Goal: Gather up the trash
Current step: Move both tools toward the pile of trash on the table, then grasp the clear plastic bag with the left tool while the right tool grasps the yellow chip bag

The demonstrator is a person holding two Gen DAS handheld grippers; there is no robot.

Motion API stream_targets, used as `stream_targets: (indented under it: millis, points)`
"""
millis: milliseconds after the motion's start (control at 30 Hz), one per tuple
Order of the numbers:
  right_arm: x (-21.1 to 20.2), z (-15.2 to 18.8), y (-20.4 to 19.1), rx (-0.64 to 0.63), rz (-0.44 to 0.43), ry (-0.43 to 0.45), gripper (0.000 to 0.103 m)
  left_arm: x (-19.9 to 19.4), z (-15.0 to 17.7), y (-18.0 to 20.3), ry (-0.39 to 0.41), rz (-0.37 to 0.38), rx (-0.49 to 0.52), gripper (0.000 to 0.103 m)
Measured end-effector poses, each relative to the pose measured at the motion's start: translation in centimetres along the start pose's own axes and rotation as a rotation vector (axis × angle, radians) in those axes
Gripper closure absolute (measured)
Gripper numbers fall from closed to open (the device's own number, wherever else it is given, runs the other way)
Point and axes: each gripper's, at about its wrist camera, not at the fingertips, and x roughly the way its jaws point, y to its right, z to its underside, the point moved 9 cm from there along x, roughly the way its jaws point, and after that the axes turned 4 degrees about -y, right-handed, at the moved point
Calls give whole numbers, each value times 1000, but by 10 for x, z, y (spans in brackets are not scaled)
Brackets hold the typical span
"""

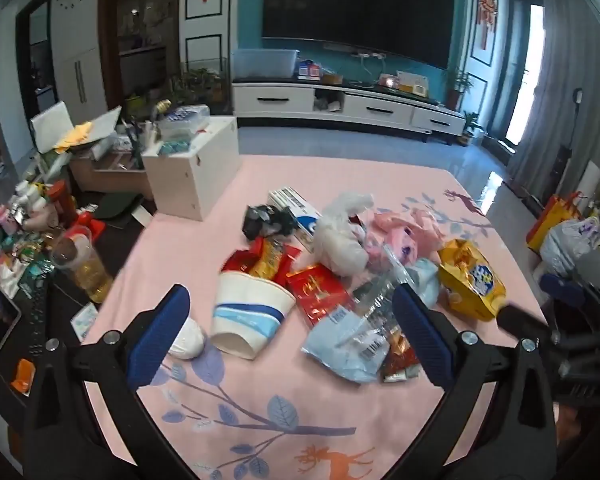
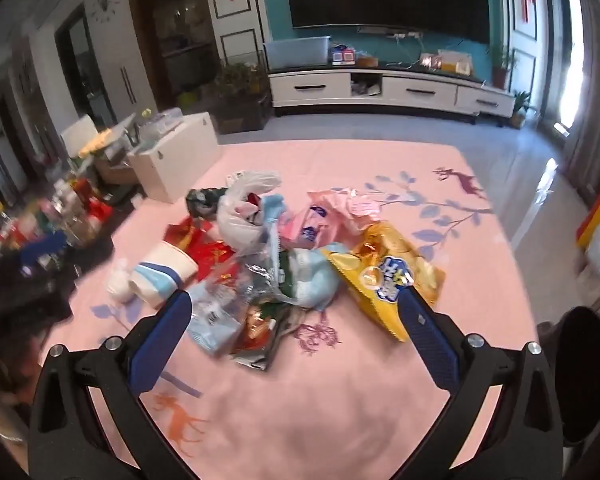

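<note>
looking at it, nothing's been collected yet: the trash pile [image 1: 352, 264] is spread mid table [image 1: 300, 432], paper cup [image 1: 252, 312] tipped over beside a yellow snack bag [image 2: 384, 276]. left gripper [image 1: 290, 330] and right gripper [image 2: 292, 332] are held above it, fingers fully spread, empty. labels are too blurred to be read.
</note>
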Motion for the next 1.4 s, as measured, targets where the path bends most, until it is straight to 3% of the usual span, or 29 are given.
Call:
stream_targets:
  millis: [100,200,500,800,1067,1400]
  points:
    - [7,6,4,-10,3,-22,2,9,14,-5,-54,38,-66,3]
    - [13,12,6,-7,-4,-50,2,16,29,-2,-103,139,-84,3]
    - [16,19,16,74,-69,-94,2,32,46,-16,-147,91,-131,3]
    - [14,19,17,79,-62,-83,4,32,46,-18,-135,26,-97,3]
    - [12,17,27,121,-63,-72,13,32,45,-21,-131,30,-98,3]
    - [19,13,52,177,-34,-66,37,38,46,-30,-137,138,-183,3]
